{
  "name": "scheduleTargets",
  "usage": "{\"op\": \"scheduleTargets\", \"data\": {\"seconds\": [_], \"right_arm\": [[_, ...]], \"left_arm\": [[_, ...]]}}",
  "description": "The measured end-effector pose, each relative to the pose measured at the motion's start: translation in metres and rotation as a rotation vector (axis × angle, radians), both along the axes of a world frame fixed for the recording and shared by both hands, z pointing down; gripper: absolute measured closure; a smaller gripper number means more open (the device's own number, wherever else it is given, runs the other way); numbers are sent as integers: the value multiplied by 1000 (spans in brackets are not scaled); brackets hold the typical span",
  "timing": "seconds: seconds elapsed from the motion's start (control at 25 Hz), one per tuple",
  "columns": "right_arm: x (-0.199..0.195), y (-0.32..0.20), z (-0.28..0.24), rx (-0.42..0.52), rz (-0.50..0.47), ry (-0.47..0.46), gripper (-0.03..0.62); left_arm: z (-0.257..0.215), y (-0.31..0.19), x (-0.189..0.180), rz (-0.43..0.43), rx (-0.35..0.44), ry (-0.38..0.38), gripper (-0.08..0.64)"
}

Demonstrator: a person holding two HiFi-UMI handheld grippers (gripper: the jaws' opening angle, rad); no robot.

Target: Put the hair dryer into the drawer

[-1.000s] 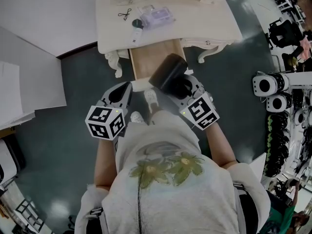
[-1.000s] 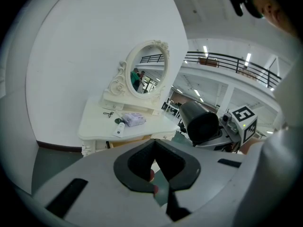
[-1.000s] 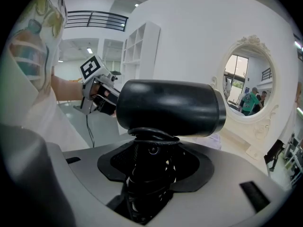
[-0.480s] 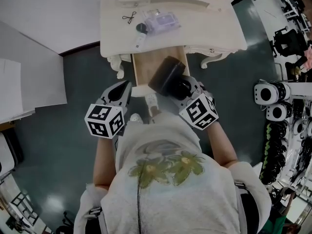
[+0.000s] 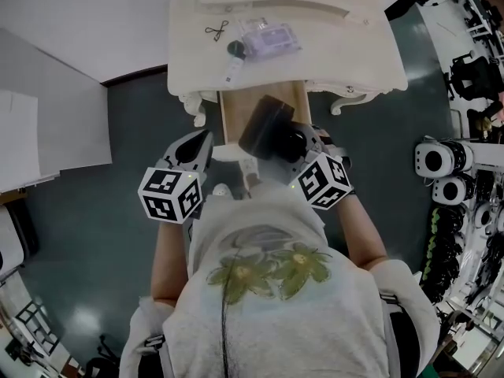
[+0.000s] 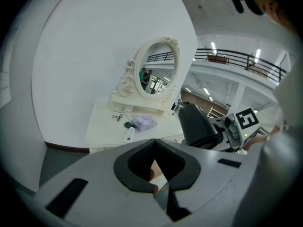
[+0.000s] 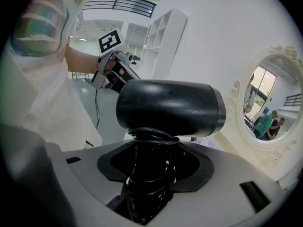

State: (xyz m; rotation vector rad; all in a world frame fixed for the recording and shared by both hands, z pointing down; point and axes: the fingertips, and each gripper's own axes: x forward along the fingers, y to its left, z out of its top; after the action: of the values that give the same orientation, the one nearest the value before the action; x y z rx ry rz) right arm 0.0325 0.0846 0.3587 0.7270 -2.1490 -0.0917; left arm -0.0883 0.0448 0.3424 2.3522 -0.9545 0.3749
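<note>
1. In the right tool [image 7: 151, 174]: the black hair dryer [image 7: 170, 108], clamped tight by its handle [image 7: 144, 190], one jaw on each side.
2. Black cord [image 7: 152, 137] wound round and round that handle, right between the jaws.
3. Fat round body of the hair dryer on top of the handle, lying sideways across the right gripper view.
4. In the head view: hair dryer held over the near right part of the open wooden drawer [image 5: 236, 109], at 12 o'clock from the person.
5. Drawer pulled out from under the white desk [image 5: 354, 65] toward 6 o'clock, bare wood showing inside on its left part.
6. On the left tool [image 6: 155, 167]: jaws together, only a thin slit between them, nothing clamped.
7. Left tool at 8 o'clock from the hair dryer, just beside the near end of the drawer; touching it or not, cannot tell.
8. On the desk, at 11 o'clock from the hair dryer: small scissors [image 5: 214, 30], a white tube [image 5: 233, 60] with a dark cap, and a purple packet [image 5: 272, 36], all near each other.
9. Oval mirror [image 6: 156, 69] in a curly white frame, upright at the back of the desk, at 12 o'clock.
</note>
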Motion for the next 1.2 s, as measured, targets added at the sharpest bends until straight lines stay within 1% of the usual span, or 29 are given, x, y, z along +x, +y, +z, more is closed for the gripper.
{"op": "scheduleTargets", "data": {"seconds": [0.4,0.64,1.2], "right_arm": [[3,-10,19,-7,-98,100,374],[9,-16,29,-19,-142,142,374],[16,-35,52,-49,-239,175,374]], "left_arm": [[8,-10,2,-24,-18,-11,551],[11,-19,7,-45,-23,-21,551],[21,-38,18,-98,-45,-37,551]]}}
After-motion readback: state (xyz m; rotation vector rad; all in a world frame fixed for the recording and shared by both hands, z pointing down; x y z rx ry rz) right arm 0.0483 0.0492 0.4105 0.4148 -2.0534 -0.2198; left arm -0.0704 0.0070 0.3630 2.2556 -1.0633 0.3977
